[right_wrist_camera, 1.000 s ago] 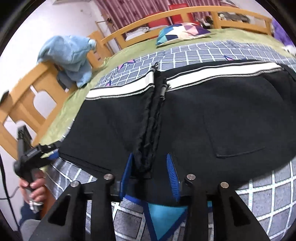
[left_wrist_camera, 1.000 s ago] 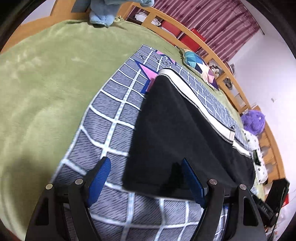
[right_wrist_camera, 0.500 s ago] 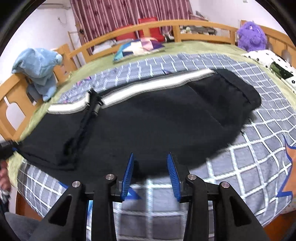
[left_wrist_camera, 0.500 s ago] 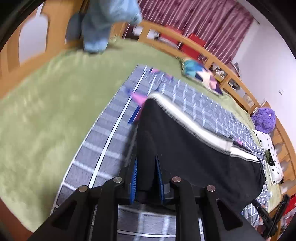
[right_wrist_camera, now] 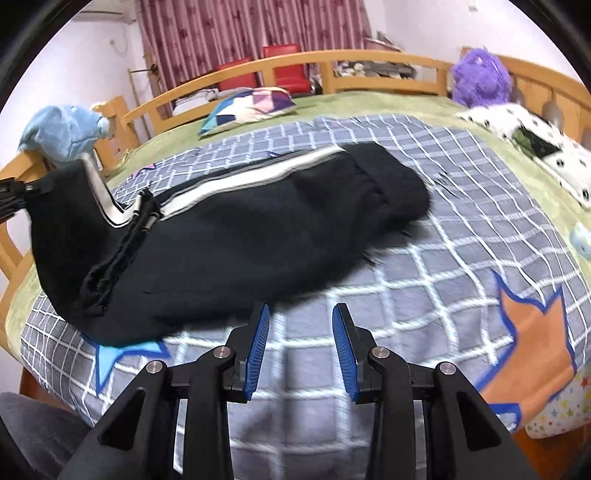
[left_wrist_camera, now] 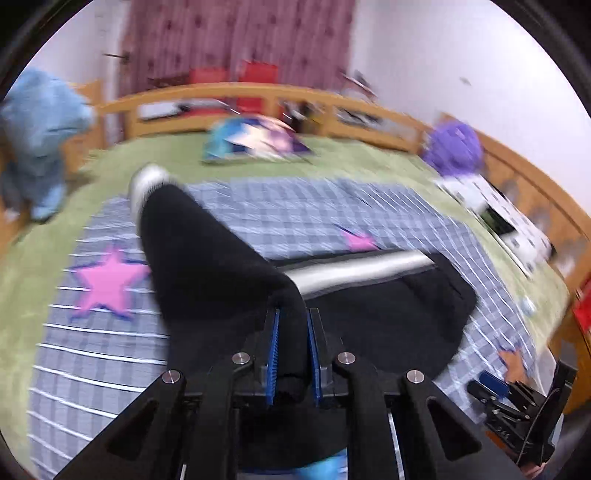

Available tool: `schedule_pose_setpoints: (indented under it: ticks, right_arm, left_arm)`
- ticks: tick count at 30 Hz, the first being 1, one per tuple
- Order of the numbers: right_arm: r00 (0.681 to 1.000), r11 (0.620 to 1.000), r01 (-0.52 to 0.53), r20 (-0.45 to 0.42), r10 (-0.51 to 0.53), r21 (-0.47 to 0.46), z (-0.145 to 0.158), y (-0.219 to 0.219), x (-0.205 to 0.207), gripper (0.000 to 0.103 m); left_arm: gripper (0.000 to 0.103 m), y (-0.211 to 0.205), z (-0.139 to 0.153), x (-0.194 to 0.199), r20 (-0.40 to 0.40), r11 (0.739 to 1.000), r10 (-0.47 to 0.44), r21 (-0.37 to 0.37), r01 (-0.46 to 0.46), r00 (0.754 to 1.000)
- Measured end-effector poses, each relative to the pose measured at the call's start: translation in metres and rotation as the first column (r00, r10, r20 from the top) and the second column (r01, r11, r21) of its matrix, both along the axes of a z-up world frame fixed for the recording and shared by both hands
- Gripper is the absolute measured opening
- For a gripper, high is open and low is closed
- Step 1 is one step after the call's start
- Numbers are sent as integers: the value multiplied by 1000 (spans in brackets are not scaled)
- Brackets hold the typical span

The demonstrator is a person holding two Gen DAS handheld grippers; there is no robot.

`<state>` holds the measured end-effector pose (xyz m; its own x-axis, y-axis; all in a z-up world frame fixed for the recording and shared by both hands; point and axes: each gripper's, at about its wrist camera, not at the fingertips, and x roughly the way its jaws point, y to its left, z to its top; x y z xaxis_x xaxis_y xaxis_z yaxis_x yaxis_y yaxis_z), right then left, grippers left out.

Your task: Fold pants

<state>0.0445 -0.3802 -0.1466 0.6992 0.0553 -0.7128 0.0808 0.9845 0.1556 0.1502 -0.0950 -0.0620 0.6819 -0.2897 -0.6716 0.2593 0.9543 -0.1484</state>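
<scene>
Stood against pale white walls (right_wrist_camera: 424, 22): a curved wooden bed rail (right_wrist_camera: 369, 61). Hung behind it: dark red striped curtains (right_wrist_camera: 251, 29). Lay beneath: a green plush bed cover (right_wrist_camera: 369, 105).

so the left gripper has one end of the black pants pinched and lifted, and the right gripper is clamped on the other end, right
Not quite. The left gripper does pinch the black pants, but the right gripper is open and holds nothing: the right wrist view shows its jaws apart over the checked blanket, short of the pants.

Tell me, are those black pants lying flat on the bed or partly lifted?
Partly lifted. The left gripper is shut on one end of the pants, raising it off the quilt; the rest lies on it. The right gripper is open.
</scene>
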Motion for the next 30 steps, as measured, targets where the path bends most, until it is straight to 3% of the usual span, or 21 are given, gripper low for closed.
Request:
schedule_pose_setpoints:
  ticks: [4,7,9,11,13,15,16,21,27,30]
  right_arm:
    - [1000,1000,17,-25,-17,12,-6,-26,-11,36]
    - [998,998,28,-50,-26,47,-9,-44,-13,36]
    - [998,997,27,-54,-23,72,-8,-52,-12,36]
    - [999,996,24,-46,-20,85,-5,-54,-12,36]
    - [999,995,7,-33,-3,104,1,-55,-10,36]
    - [1000,991,-9,-20,11,133,7,-54,-7,36]
    - [1000,989,-17,-17,20,148,10,-52,-4,36]
    - [997,970,-79,4,80,229,20,-39,9,44]
    - [992,932,-124,9,129,341,14,2,42,47]
    - [989,918,-130,-17,147,376,2,29,70,55]
  left_arm:
    - [13,-64,-30,-3,-93,993,-112,-32,109,989]
    - [13,-83,-50,-2,-190,986,-160,-73,149,969]
    - [15,-89,-58,6,-265,987,-152,-96,131,952]
    - [14,-86,-54,8,-280,986,-140,-127,108,950]
    - [27,-84,-43,10,-291,979,-142,-180,91,946]
    - [46,-85,-33,9,-275,981,-113,-185,63,955]
    - [48,-83,-26,7,-256,982,-97,-183,50,962]
    - [49,-57,2,-11,-166,991,-16,-137,-7,986]
    - [49,-5,4,-21,-149,988,10,-148,-32,989]
    - [49,36,3,-29,-131,989,40,-135,-58,991]
